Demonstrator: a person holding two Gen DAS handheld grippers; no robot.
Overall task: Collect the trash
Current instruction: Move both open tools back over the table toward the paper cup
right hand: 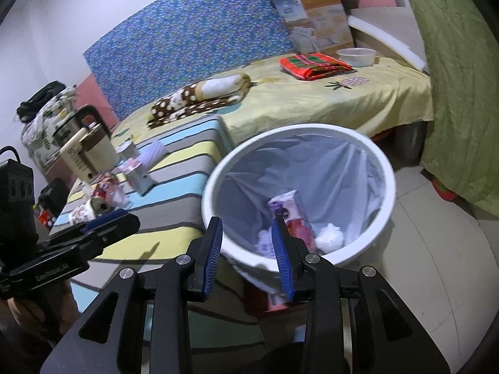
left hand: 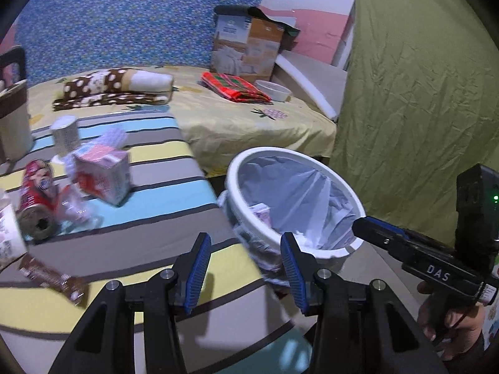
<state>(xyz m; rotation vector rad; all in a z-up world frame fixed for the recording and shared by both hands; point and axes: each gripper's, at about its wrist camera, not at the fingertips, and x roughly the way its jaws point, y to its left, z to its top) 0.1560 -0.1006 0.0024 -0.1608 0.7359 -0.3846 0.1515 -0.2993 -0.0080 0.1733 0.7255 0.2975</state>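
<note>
A white bin [left hand: 271, 151] with a pale liner stands on the floor beside a striped mattress [left hand: 174, 155]. Inside it lie a pink carton [right hand: 285, 207] and crumpled white paper [right hand: 330, 237]. On the mattress sit a red can [left hand: 34, 193], a pink-and-white carton [left hand: 103, 174], a white cup [left hand: 64, 132] and a brown wrapper [left hand: 53, 280]. My left gripper [left hand: 246, 249] is open and empty, over the mattress edge near the bin. My right gripper [right hand: 246, 230] is open and empty above the bin's near rim [right hand: 312, 129]. Each gripper shows in the other's view: the right gripper [left hand: 389, 240], the left gripper [right hand: 109, 221].
Behind is a bed with a yellow sheet [left hand: 249, 124], carrying a brown dotted blanket [left hand: 115, 87], a red cloth [left hand: 234, 88], a white bowl [left hand: 274, 90] and a cardboard box [left hand: 246, 46]. A green curtain [left hand: 421, 93] hangs at right. A cream kettle [right hand: 84, 152] stands at left.
</note>
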